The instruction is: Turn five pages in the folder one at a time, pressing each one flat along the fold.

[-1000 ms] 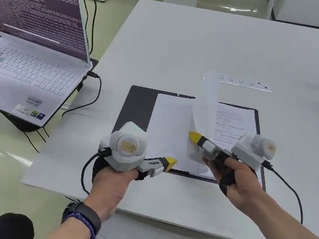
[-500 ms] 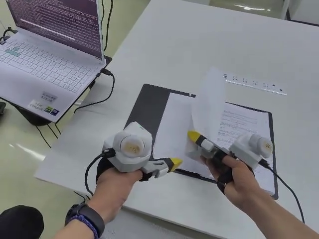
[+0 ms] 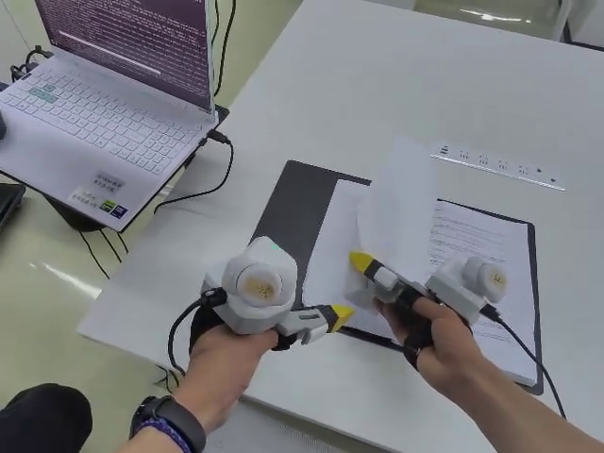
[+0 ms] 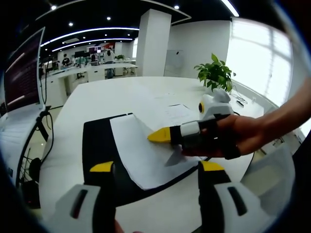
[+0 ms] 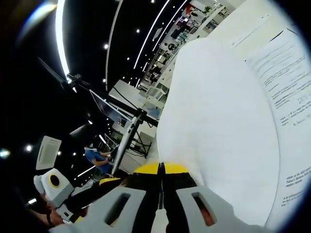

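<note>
1. Folder [image 3: 291, 209]: lies open on the tabletop [image 3: 377, 75], black cover to the left, white sheets to the right. Its near edge lies near the near edge of the tabletop.
2. Lifted page [image 3: 401, 203]: stands nearly upright over the fold, with its near lower edge in the right hand-held gripper [image 3: 362, 262]. The jaws are closed together on that edge.
3. Left hand-held gripper [image 3: 337, 315]: sits at the near edge of the folder, left of the right one and apart from it. Its own view shows the jaws spread wide with nothing between them.
4. Printed page [image 3: 481, 255]: lies flat on the right side; the text is too small to read.
5. Open room: bare tabletop extends beyond the folder up to a socket strip [image 3: 495, 170].
6. Laptop [image 3: 104, 123]: stands well to the left; screen text and palm-rest stickers are illegible.
</note>
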Demonstrator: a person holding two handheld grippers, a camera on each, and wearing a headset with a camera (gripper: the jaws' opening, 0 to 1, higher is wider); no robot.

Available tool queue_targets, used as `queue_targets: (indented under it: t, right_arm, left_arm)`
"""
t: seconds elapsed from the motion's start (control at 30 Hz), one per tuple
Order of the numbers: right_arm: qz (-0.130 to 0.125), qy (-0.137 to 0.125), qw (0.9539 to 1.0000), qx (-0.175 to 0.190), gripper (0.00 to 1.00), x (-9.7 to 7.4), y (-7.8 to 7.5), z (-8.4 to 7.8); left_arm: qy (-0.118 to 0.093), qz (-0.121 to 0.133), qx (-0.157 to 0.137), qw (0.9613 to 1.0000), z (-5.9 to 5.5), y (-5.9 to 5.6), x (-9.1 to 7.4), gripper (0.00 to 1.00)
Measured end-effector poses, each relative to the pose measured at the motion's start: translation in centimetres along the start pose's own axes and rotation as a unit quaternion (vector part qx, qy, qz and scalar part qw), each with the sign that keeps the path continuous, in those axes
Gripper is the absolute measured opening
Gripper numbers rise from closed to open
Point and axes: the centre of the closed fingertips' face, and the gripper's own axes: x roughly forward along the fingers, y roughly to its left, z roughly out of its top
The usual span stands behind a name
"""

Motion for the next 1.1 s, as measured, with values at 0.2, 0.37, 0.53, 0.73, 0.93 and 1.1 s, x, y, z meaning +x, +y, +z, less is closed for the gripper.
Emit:
queue_targets:
  t: [0.2,0.37,0.53,0.73,0.93,1.1]
  right_arm:
    - [-0.004,0.009,0.9999,0.006,0.0,0.8,-0.5,-0.7]
    - [-0.006,0.017,0.9998,0.011,0.0,1.7,-0.6,-1.2]
    - [-0.012,0.025,0.9994,0.02,0.0,2.4,-1.3,-2.2]
    - [-0.022,0.041,0.9986,0.027,0.0,2.8,-2.2,-3.6]
    - [-0.03,0.048,0.9978,0.035,0.0,3.3,-3.4,-4.2]
    - [-0.036,0.056,0.997,0.04,0.0,3.5,-4.0,-4.7]
  left_arm:
    - [-0.001,0.006,-0.007,1.0,-0.2,0.5,-0.4,0.68]
    - [-0.006,0.009,-0.02,0.9997,0.0,1.0,-0.5,0.68]
    - [-0.004,0.01,-0.02,0.9997,-0.1,1.2,-0.4,0.68]
    - [-0.001,0.008,-0.036,0.9993,-0.5,1.3,-0.2,0.68]
    - [0.0,0.005,-0.043,0.999,-0.8,1.5,0.1,0.67]
    - [0.001,0.002,-0.045,0.999,-0.7,1.3,0.5,0.67]
